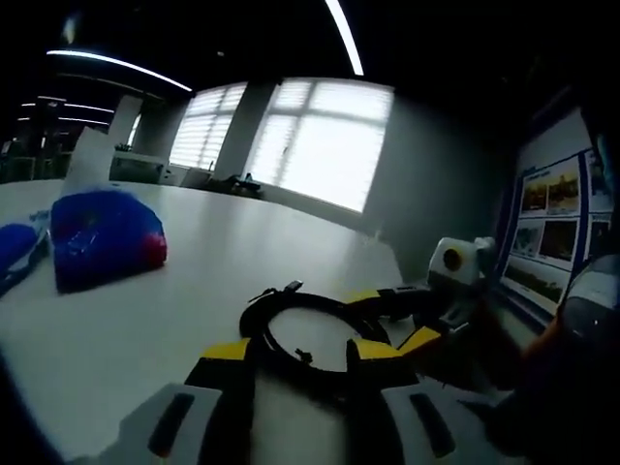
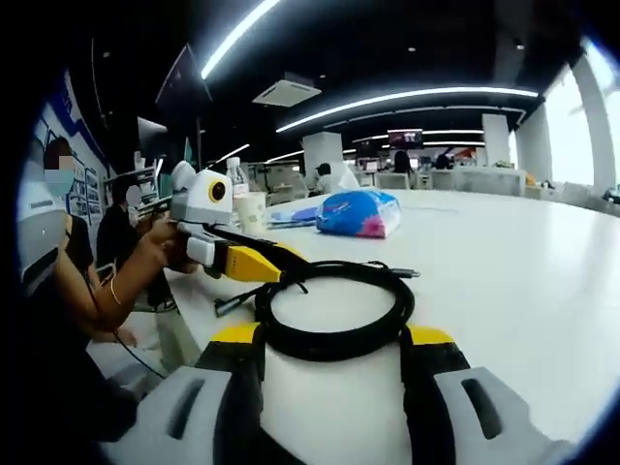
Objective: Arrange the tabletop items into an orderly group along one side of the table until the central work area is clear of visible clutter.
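Note:
A coiled black cable (image 1: 291,325) lies on the white table (image 1: 223,262), and both grippers are at it. My left gripper (image 1: 300,354) is open, with the coil's near edge lying between its yellow tips. My right gripper (image 1: 392,318) comes in from the right, its jaws apart at the coil's other side. In the right gripper view the cable (image 2: 334,300) spans the gap of the open right gripper (image 2: 331,334), and the left gripper (image 2: 266,263) reaches in from the left, touching the loop. A blue plastic bag (image 1: 102,237) (image 2: 358,213) rests farther along the table.
A paper cup (image 2: 250,211) and a bottle (image 2: 237,179) stand near the table edge beyond the left gripper. Another blue item (image 1: 15,252) lies beside the bag. A person's arm (image 2: 116,281) holds the left gripper. Broad bare tabletop (image 2: 523,262) stretches to the right.

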Action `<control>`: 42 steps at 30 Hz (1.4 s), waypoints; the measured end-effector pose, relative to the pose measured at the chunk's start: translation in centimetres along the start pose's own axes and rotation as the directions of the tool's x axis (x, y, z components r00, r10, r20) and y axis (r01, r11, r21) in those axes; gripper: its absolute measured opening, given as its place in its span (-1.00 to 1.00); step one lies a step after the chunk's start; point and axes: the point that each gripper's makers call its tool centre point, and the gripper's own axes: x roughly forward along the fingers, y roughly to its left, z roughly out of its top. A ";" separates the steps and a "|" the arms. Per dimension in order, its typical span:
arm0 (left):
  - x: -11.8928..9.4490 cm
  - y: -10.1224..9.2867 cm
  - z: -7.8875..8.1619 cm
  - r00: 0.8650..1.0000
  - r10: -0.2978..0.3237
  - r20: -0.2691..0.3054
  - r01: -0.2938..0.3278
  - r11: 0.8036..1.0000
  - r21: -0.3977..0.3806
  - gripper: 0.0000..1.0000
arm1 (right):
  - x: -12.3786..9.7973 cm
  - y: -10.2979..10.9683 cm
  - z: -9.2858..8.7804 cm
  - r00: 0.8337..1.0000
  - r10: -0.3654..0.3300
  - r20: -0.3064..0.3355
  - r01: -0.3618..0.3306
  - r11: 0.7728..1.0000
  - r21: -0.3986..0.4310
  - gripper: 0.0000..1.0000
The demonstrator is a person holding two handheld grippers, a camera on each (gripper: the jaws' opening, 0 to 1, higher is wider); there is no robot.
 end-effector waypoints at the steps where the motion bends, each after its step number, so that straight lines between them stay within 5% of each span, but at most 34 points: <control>1: 0.0 0.0 0.0 1.000 0.000 0.001 0.000 1.000 0.003 -0.26 | 0.0 0.1 0.0 1.000 0.000 0.000 0.000 1.000 0.001 0.08; 9: -0.3 0.4 0.0 1.000 -0.003 0.021 0.003 1.000 -0.011 -0.27 | -0.5 0.6 -0.2 1.000 0.012 0.000 -0.012 1.000 0.001 -0.03; 14: -2.2 2.4 1.3 0.986 0.129 0.109 -0.133 0.991 0.028 -0.23 | -1.6 0.2 0.1 0.999 0.022 0.033 -0.023 1.000 0.018 -0.06; 18: -3.4 2.8 2.0 0.977 0.163 0.136 -0.172 0.984 0.054 -0.23 | -2.4 -0.7 0.8 0.998 0.002 0.059 -0.004 0.999 0.036 -0.06; 22: -4.9 3.7 2.8 0.958 0.237 0.161 -0.258 0.958 0.128 -0.23 | -3.0 -1.7 1.9 0.996 -0.030 0.083 0.028 0.999 0.020 -0.09; 29: -5.8 4.6 2.9 0.945 0.280 0.172 -0.304 0.943 0.138 -0.29 | -2.9 -2.1 3.5 0.993 -0.044 0.111 0.046 0.999 -0.010 -0.13; 37: -7.7 6.9 3.4 0.904 0.377 0.202 -0.411 0.897 0.165 -0.30 | -1.9 -1.8 5.0 0.989 -0.031 0.143 0.039 0.998 -0.053 -0.24; 42: -8.5 7.9 4.2 0.882 0.412 0.231 -0.458 0.865 0.204 -0.40 | -1.1 -1.7 5.8 0.987 -0.013 0.161 0.022 0.998 -0.054 -0.53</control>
